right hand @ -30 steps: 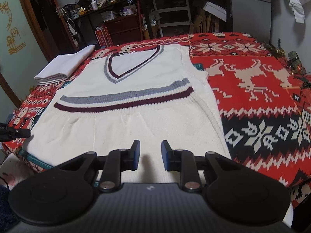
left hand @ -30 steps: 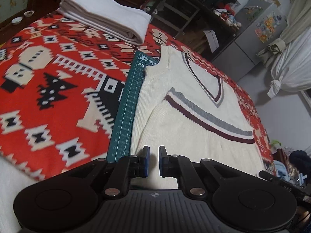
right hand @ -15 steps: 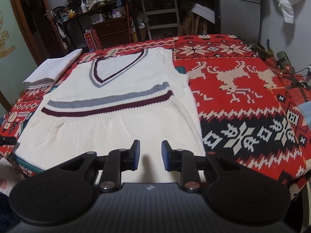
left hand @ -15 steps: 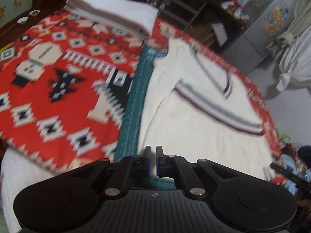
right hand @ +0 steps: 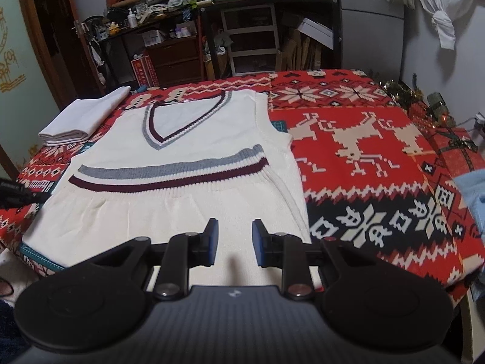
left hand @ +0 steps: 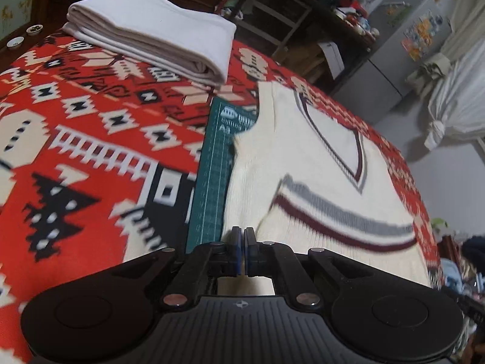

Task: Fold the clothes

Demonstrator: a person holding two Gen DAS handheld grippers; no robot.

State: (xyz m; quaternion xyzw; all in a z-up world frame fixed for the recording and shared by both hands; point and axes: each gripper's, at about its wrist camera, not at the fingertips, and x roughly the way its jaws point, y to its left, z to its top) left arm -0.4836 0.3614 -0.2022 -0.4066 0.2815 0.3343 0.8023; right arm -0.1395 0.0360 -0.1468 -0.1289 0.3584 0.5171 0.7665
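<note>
Only left view shows cutting mat (left hand: 212, 179) lettering

Dim indoor light is falling evenly, leaving the shelves (right hand: 242, 30) behind murky and the picture corners going black. Motion blur is smearing the cloth (left hand: 91, 151) and vest (left hand: 303, 212) in the left view, while fisheye bending is curving the table edges in both.
</note>
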